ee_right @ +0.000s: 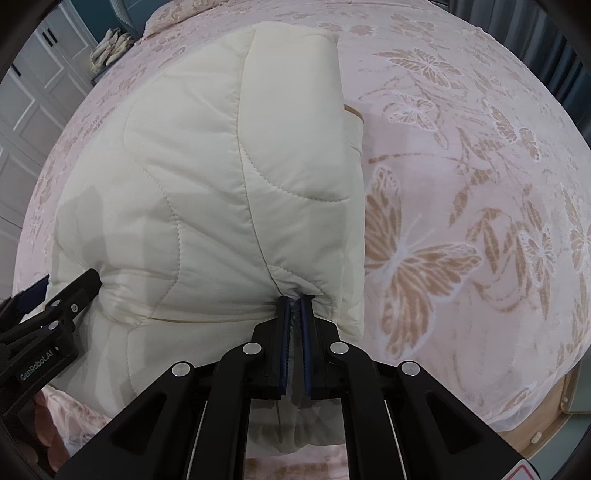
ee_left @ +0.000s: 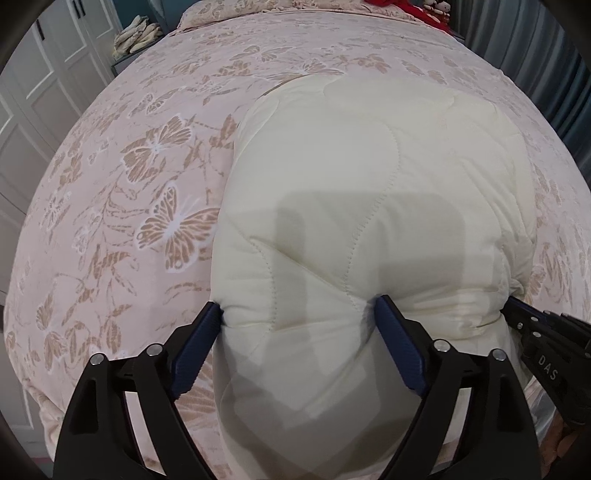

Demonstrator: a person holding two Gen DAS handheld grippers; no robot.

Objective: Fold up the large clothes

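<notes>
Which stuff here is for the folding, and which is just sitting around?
For the folding:
- cream quilted coat
- left gripper, fingers wide around a thick bunch of it
- right gripper, pinched shut on its edge

Just sitting around:
- butterfly bedspread under the coat
- pale bundle beside the bed
- white wardrobe doors
- red thing at the far end

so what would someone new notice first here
A puffy cream quilted garment lies in the middle of a pink butterfly-print bedspread. Its near edge is gripped twice: the left tool spans a wide bulge of padding, while the right tool pinches a thin bit of hem almost shut.
</notes>
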